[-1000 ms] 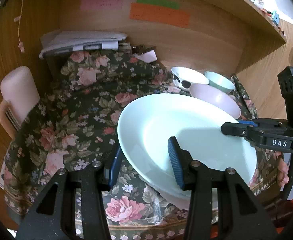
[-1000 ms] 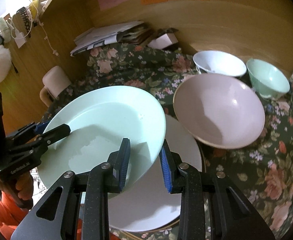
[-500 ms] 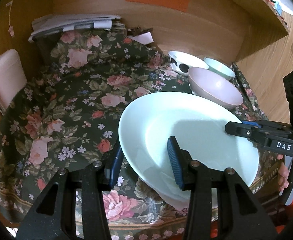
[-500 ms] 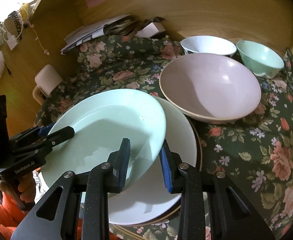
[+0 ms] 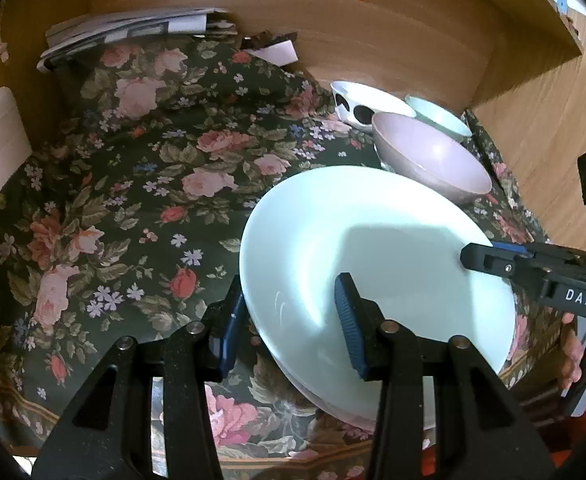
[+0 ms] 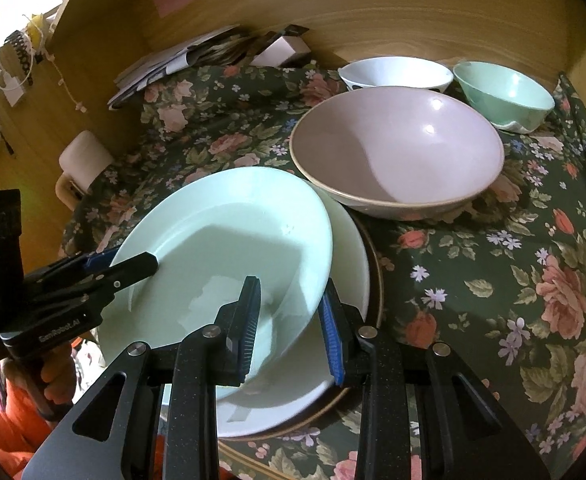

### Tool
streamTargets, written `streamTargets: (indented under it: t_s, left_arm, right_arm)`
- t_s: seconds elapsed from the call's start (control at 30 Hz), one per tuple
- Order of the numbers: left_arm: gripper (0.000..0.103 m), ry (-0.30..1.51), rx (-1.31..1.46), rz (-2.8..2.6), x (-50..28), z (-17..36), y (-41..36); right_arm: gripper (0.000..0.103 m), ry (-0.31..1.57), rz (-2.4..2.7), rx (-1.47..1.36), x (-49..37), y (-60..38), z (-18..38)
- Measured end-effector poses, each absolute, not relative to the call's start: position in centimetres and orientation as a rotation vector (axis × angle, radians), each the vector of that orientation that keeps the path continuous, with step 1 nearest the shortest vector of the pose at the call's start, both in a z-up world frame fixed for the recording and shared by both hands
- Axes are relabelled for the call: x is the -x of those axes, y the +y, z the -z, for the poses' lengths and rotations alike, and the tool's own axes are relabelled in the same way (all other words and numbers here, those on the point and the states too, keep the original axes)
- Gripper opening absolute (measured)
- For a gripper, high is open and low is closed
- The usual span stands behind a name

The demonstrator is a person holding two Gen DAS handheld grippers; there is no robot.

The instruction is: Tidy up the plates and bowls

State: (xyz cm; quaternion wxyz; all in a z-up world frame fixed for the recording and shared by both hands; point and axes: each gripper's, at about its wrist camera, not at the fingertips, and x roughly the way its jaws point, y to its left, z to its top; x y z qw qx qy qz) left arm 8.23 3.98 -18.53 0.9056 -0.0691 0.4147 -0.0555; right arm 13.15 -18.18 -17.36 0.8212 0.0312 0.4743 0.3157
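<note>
Left tool (image 5: 289, 330): pinching the near-left rim of the pale green plate (image 5: 373, 256).
Right tool (image 6: 291, 322): pinching the plate's opposite rim.
Plate: tilted, over a white plate (image 6: 353, 264), near the pink bowl (image 6: 397, 152).

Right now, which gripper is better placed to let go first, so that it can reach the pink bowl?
Probably the right gripper: the pink bowl lies just beyond it, on its side. The left gripper clamps the plate at the far rim.

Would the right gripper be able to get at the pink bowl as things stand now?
Probably not yet: the right gripper is shut on the pale green plate's rim, shared with the left gripper. The pink bowl itself sits unobstructed just beyond.
</note>
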Motion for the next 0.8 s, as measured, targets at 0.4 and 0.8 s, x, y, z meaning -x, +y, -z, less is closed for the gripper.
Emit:
streamTargets:
  t_s: [0.4, 0.8]
  left_arm:
    - [0.044, 0.856, 0.104, 0.102, -8.2, 18.8, 3.5]
    - [0.057, 0.778, 0.133, 0.098, -9.4, 15.5, 4.4]
  right_arm:
    - [0.027, 1.01, -0.671, -0.066, -12.5, -18.7, 17.6]
    - [0.032, 0.897, -0.55, -0.066, -13.4, -21.7, 14.5]
